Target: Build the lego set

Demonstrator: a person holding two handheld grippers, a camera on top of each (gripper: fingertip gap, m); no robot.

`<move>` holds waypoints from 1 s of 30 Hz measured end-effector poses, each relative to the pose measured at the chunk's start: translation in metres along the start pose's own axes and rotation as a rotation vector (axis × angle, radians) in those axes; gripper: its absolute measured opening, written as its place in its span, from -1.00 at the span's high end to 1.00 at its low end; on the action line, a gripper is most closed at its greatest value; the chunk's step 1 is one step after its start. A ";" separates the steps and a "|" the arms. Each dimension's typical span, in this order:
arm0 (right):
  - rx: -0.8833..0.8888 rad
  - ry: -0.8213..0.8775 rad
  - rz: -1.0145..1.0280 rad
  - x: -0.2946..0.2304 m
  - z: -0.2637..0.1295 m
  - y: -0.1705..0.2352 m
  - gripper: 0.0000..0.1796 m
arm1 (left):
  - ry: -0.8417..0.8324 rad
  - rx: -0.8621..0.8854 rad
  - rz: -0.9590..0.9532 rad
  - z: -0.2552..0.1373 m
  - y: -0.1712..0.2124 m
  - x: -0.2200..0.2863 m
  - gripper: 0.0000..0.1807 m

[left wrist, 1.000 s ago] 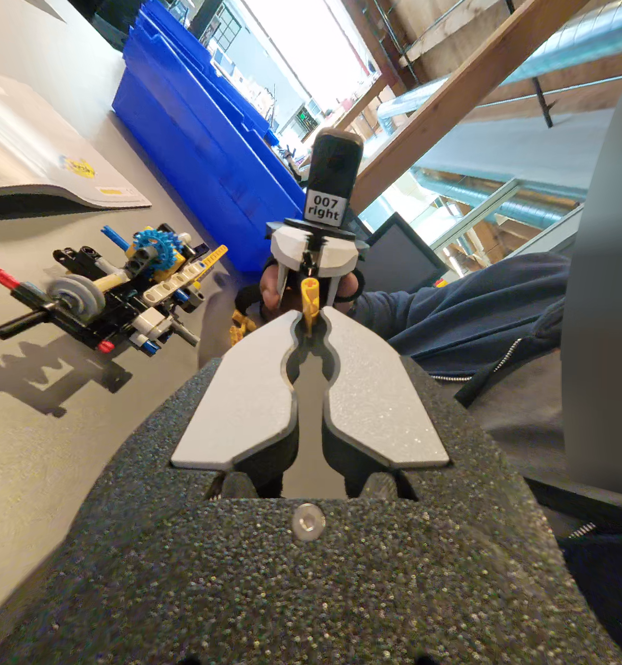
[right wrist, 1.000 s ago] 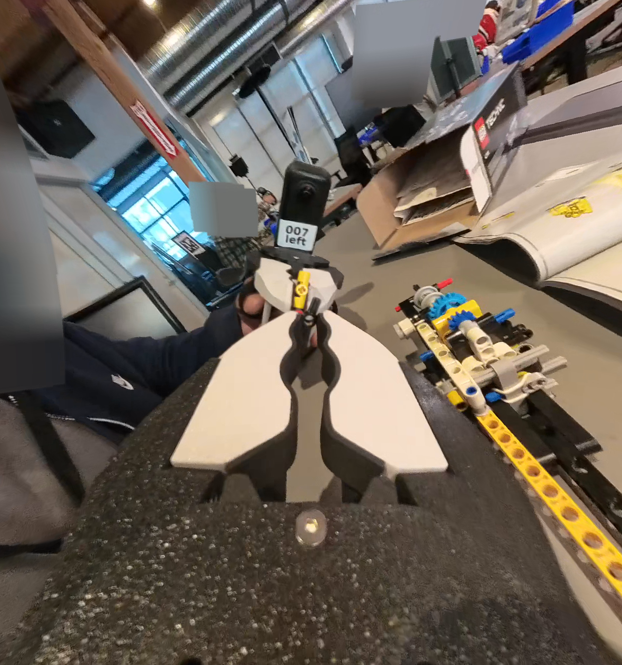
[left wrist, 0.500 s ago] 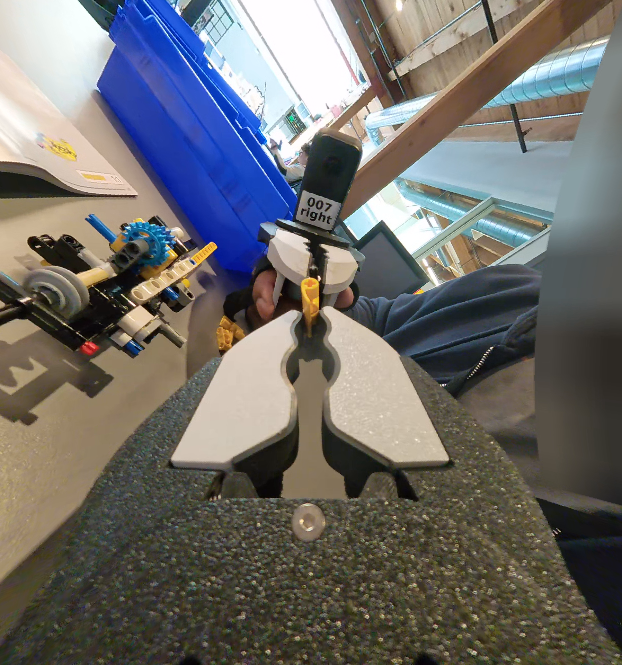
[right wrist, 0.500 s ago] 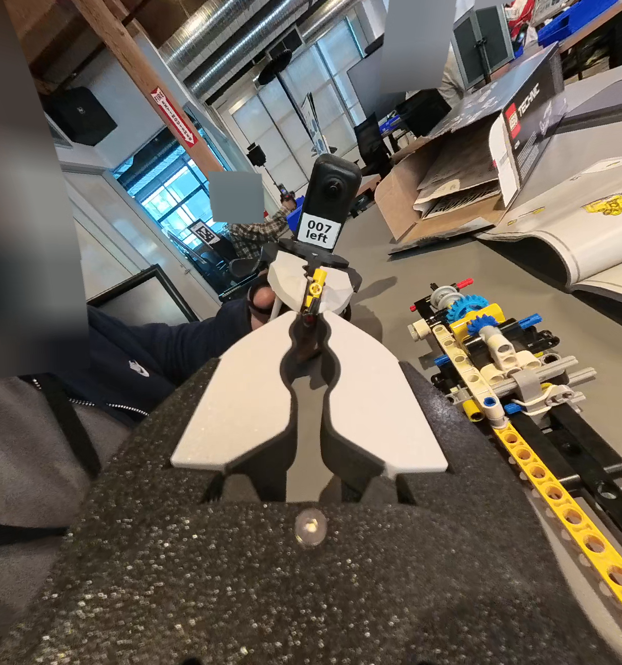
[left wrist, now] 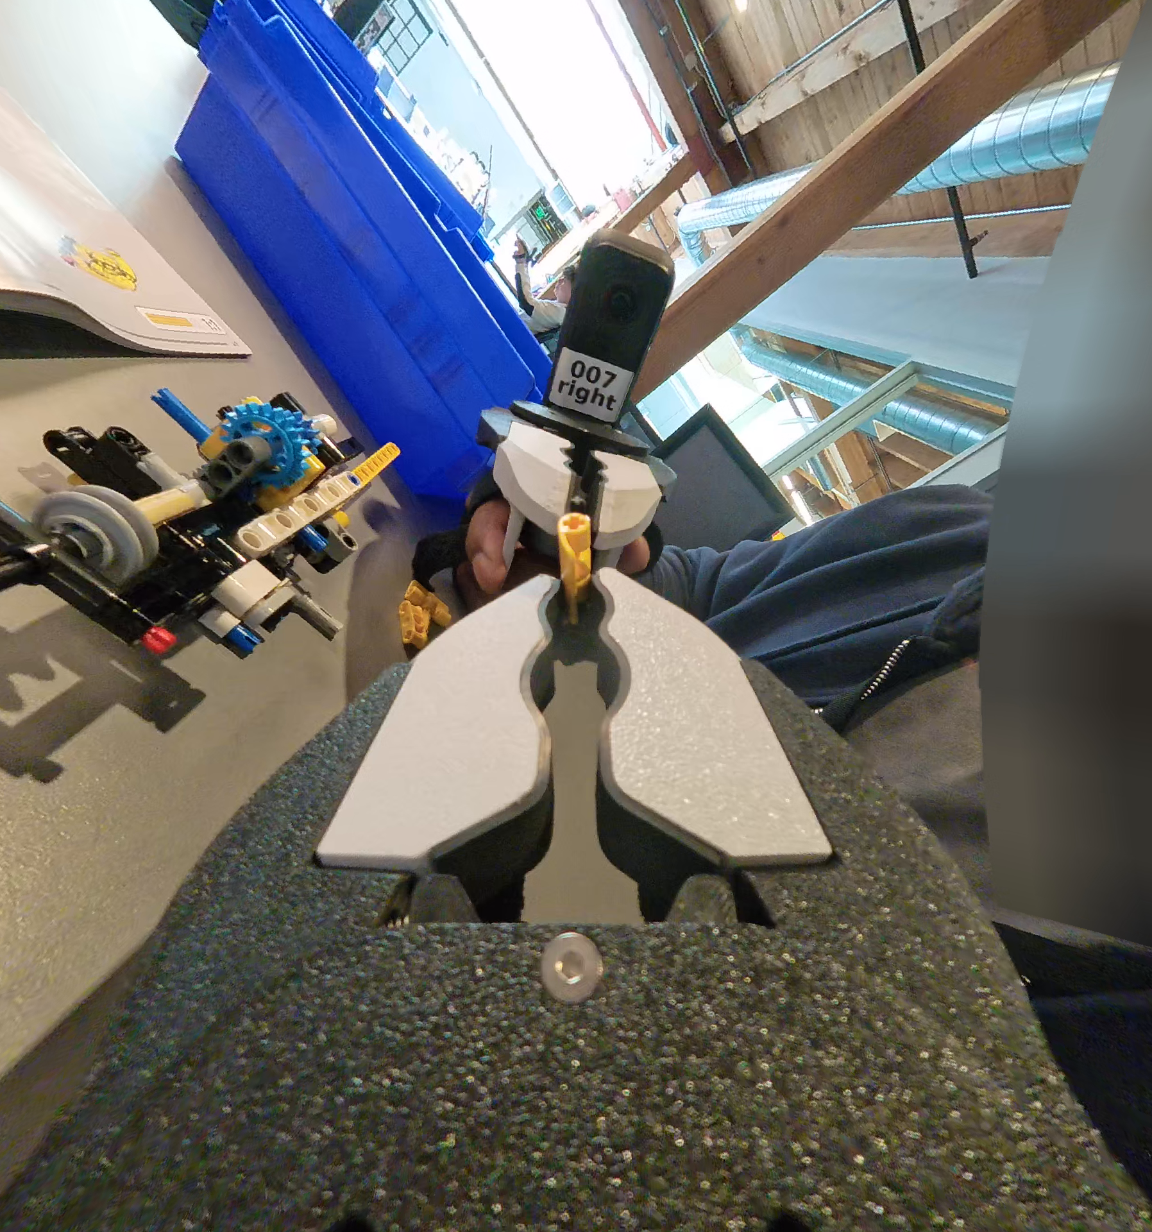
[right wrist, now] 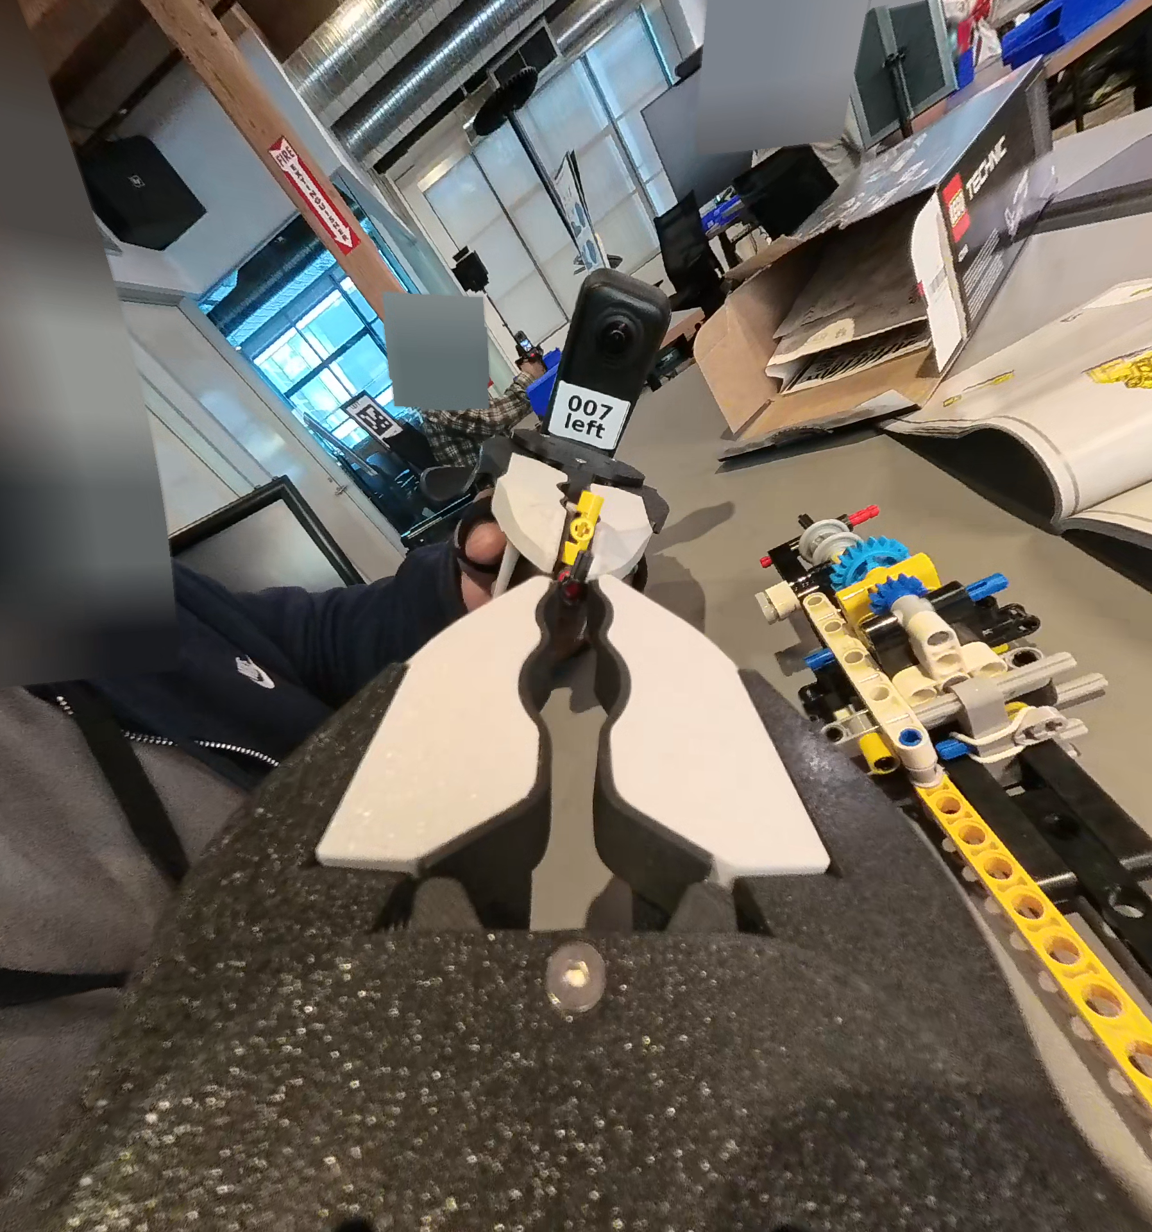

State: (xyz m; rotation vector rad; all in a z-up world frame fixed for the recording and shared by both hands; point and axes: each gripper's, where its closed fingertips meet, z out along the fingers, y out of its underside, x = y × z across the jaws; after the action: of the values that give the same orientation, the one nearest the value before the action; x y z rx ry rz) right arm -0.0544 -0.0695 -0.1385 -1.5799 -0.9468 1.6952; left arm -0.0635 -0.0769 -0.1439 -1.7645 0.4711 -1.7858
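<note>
My left gripper (left wrist: 573, 590) is shut on a small yellow connector (left wrist: 573, 547) that sticks up from its tips. My right gripper (right wrist: 570, 593) is shut on a small dark pin with a red end (right wrist: 570, 587). The two grippers face each other tip to tip in the air near the table's edge. In the right wrist view the pin's tip meets the lower end of the yellow connector (right wrist: 583, 530). The part-built lego model (left wrist: 180, 520) lies on the grey table (left wrist: 93, 833) to the left. It also shows at the right in the right wrist view (right wrist: 906, 653).
A long yellow beam (right wrist: 1026, 900) runs from the model toward me. Loose yellow pieces (left wrist: 420, 613) lie by the right hand. Blue bins (left wrist: 360, 253), an open instruction booklet (right wrist: 1060, 433) and a cardboard box (right wrist: 893, 320) stand behind. A person's dark sleeve (left wrist: 826, 587) is close. Both grippers' tips are close together, under 4 cm apart.
Both grippers have stayed tip to tip with their pieces held. They have tilted and shifted only slightly, and the pin and connector have drawn a little closer.
</note>
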 end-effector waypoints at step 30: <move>0.195 0.059 0.085 0.004 -0.004 -0.018 0.92 | 0.039 0.262 -0.051 0.007 -0.025 0.001 0.92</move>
State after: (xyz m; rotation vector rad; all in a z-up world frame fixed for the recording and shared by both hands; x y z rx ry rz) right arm -0.0510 -0.0558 -0.1254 -1.5494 -0.6711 1.7321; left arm -0.0601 -0.0577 -0.1272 -1.5753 0.1983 -1.8272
